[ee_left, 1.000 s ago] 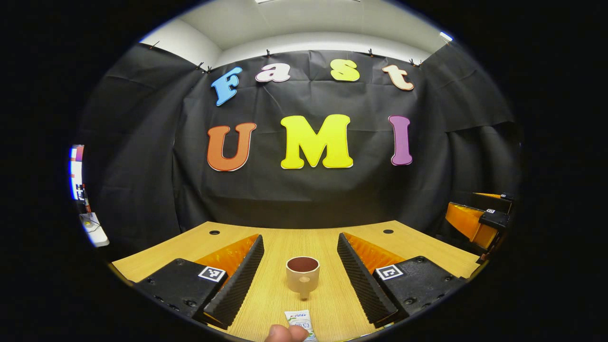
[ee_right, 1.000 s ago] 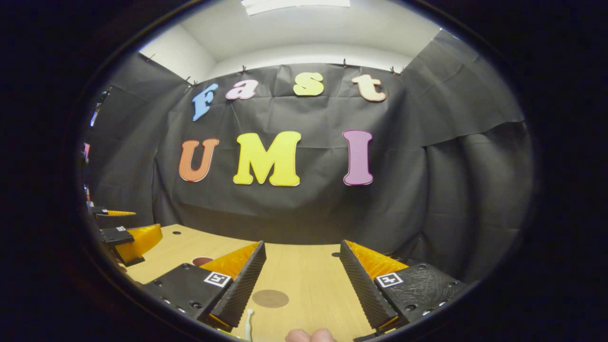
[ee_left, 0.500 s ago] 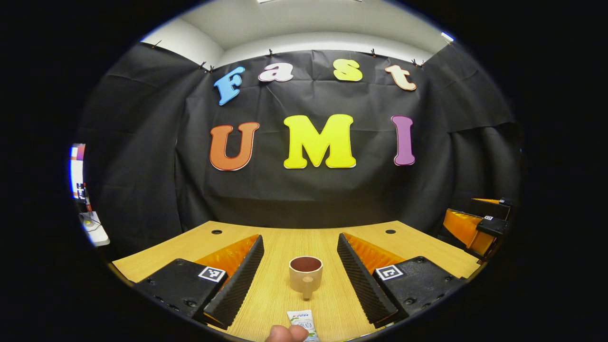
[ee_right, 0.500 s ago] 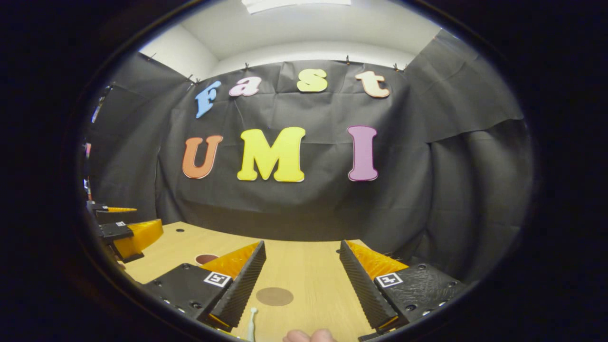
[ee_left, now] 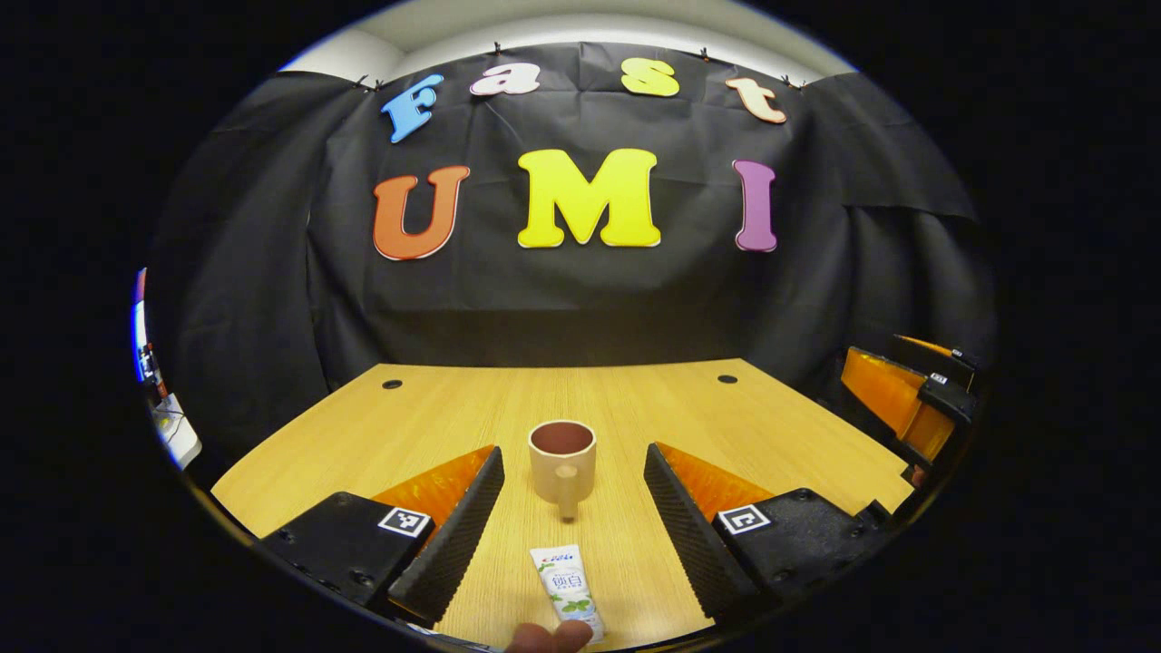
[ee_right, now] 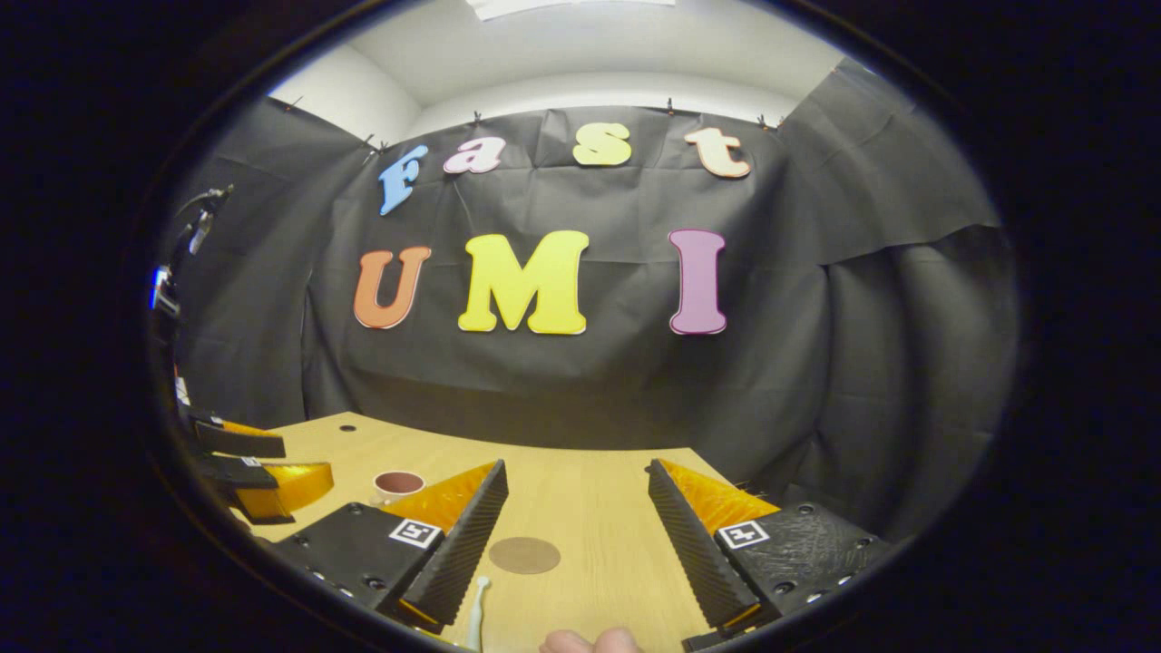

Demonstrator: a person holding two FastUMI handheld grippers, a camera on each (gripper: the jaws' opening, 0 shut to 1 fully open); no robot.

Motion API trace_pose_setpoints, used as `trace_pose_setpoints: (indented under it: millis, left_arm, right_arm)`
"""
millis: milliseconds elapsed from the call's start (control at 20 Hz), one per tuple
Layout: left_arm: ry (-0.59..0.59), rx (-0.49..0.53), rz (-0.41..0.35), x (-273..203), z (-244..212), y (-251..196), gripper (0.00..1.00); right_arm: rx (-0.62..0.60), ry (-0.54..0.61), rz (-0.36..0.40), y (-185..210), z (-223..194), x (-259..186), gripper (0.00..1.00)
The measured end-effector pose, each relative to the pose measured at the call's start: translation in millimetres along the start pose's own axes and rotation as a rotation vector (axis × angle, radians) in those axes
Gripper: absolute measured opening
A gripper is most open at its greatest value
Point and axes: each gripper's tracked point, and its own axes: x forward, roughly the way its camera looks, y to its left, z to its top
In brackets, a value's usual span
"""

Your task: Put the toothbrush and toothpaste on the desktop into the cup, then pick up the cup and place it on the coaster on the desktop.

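A: What lies around the left hand-held gripper (ee_left: 573, 526)?

B: Its fingers are spread wide with nothing between them. The toothpaste (ee_left: 567, 591) lies flat on the tabletop (ee_left: 435, 417) in the gap, at the near end, and a fingertip (ee_left: 544, 638) shows at the very bottom beside the tube's near end. Straight ahead, just past the fingertips, stands the cup (ee_left: 562, 460), upright, handle turned toward the hand-held gripper. Nothing stands between the fingers and the cup.

A: And the right hand-held gripper (ee_right: 576, 535)?

B: Also spread wide and holding nothing. The coaster (ee_right: 524, 554) lies flat in the gap, nearer its left finger. The toothbrush (ee_right: 477, 609) lies close in by that same finger, only one end visible at the bottom. In the right gripper view the cup (ee_right: 397, 485) sits beyond the left finger, with the other hand-held gripper farther left.

A: Room to move?

B: The tabletop ahead of both is bare wood up to its far edge, where the black cloth wall hangs. Two small round holes sit near the far corners. The right hand-held gripper (ee_left: 912, 413) is off at the tabletop's right edge in the left gripper view.

A: Anything in the cup?

B: Its dark inside looks empty as far as the rim lets me see.
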Motion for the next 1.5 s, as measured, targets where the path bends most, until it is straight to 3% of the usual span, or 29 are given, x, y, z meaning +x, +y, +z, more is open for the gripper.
trace_pose_setpoints:
  millis: [250,550,1050,1350,1450,1500]
  left_arm:
    - [0.196,-0.036,-0.001,4,-63,-4,0.99]
    - [0.399,-0.156,0.024,-2,-122,-6,1.00]
    - [0.555,-0.132,0.054,-4,-164,-1,0.97]
    - [0.569,-0.066,0.093,-4,-166,6,0.72]
    - [0.573,-0.061,0.100,-4,-165,5,0.54]
    - [0.571,-0.051,0.100,-4,-165,5,0.51]
  right_arm:
    - [-0.012,0.049,0.004,1,-19,-2,0.94]
    - [-0.011,0.079,-0.008,-6,-33,-4,0.95]
    - [-0.005,0.125,-0.004,-8,-54,-4,0.95]
    - [0.010,0.145,-0.007,-12,-64,-3,0.95]
    - [0.011,0.152,-0.009,-12,-68,-4,0.95]
    - [0.007,0.159,-0.010,-11,-72,-4,0.95]
